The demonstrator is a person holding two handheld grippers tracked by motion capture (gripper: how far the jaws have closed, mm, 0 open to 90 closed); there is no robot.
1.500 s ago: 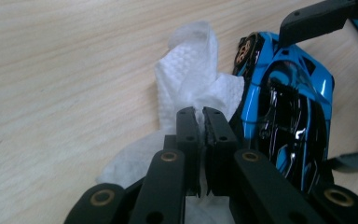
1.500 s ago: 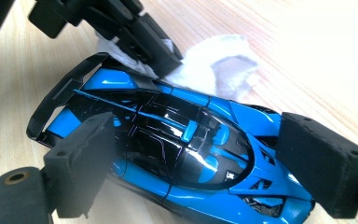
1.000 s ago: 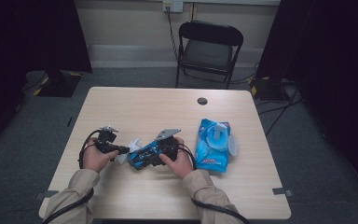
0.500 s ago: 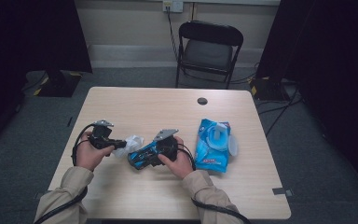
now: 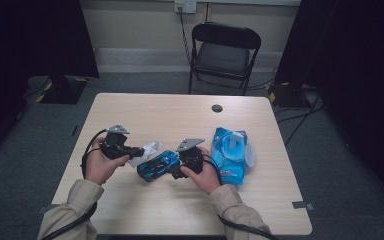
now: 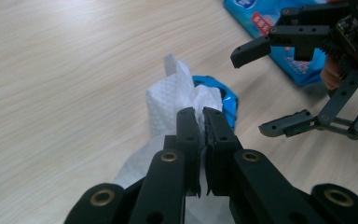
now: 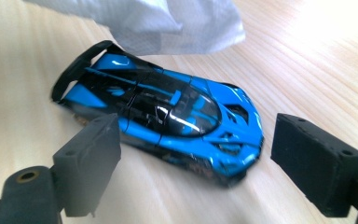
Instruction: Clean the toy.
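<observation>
A blue and black toy car (image 5: 156, 166) lies on the table (image 5: 180, 115) in front of the person. My left gripper (image 5: 141, 150) hovers just left of it, shut on a white wipe (image 5: 151, 148). In the left gripper view the wipe (image 6: 168, 98) is pinched between the closed jaws of the left gripper (image 6: 201, 116), above the car (image 6: 226, 98). My right gripper (image 7: 203, 156) is open; its jaws have just been closing a little. The car (image 7: 168, 116) lies between the pads, which stand clear of its sides. The wipe (image 7: 158, 23) hangs over the car's tail.
A blue pack of wipes (image 5: 230, 152) with a white lid lies right of the right hand. A dark cable hole (image 5: 217, 108) sits near the table's far edge. A black folding chair (image 5: 225, 50) stands beyond the table.
My left gripper has risen with the wipe and drawn slightly away from the car. The right hand has shifted a little to the right. The car has stayed put.
</observation>
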